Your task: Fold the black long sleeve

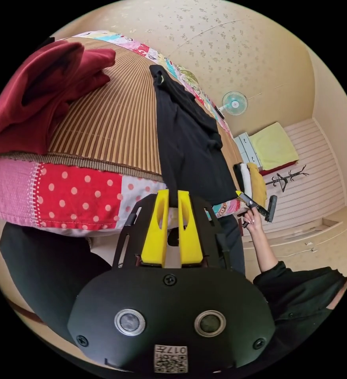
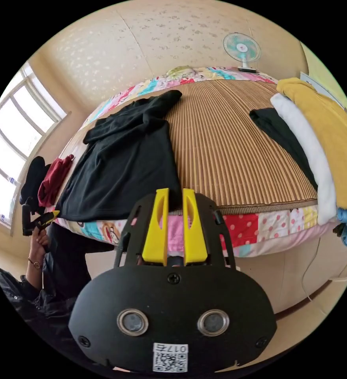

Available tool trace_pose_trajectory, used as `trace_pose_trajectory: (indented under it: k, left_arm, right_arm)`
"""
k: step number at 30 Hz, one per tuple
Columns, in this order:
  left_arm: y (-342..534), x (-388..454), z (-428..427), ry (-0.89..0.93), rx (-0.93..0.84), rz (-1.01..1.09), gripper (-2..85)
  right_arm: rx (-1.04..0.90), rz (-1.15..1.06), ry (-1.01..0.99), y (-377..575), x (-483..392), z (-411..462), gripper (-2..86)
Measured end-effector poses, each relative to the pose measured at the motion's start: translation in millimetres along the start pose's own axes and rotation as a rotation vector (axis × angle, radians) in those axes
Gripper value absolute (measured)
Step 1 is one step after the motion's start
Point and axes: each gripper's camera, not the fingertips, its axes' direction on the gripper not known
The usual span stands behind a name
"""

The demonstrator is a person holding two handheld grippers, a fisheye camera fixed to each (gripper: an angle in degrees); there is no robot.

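Note:
The black long sleeve [image 1: 189, 146] lies spread on a bamboo mat [image 1: 110, 118] on the bed, its hem at the bed's near edge. In the left gripper view my left gripper [image 1: 174, 195] has its yellow jaws close together with one hem corner pinched between them. The right gripper [image 1: 246, 199], held in a hand, sits at the other hem corner. In the right gripper view the shirt [image 2: 126, 166] stretches away with its sleeves bunched at the far end. My right gripper [image 2: 175, 195] holds its hem corner, and the left gripper [image 2: 49, 217] is at the far-left corner.
A dark red garment pile [image 1: 43, 90] lies on the mat beside the shirt. A stack of folded black, white and yellow clothes [image 2: 323, 130] sits on the other side. A patchwork quilt [image 2: 260, 229] hangs over the bed's edge. A fan [image 2: 241, 47] stands behind the bed.

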Motion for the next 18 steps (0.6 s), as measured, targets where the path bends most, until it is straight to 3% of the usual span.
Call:
trace_pose_trajectory:
  k: [2, 7, 12, 14, 16, 18]
  left_arm:
    - [-3, 2, -31, 0.15, 0.06, 0.035, 4.4]
    - [-9, 17, -117, 0.432, 0.164, 0.192, 4.1]
    - [19, 44, -200, 0.791, 0.263, 0.423, 4.2]
    - [25, 44, -211, 0.837, 0.285, 0.427, 4.3]
    - [21, 33, -201, 0.816, 0.263, 0.302, 4.3]
    - [9, 12, -171, 0.652, 0.189, 0.092, 4.3]
  right_arm:
    - [0.009, 0.051, -0.097, 1, 9, -20, 4.1]
    - [0.335, 0.058, -0.607, 24, 33, -132, 2.9]
    - [0.548, -0.065, -0.861, 80, 38, -219, 2.6]
    - [0.613, -0.08, -0.88, 102, 43, -236, 2.6]
    - [0.599, 0.018, -0.848, 112, 56, -232, 2.6]
    - [0.496, 0.131, -0.722, 104, 65, -213, 2.6]
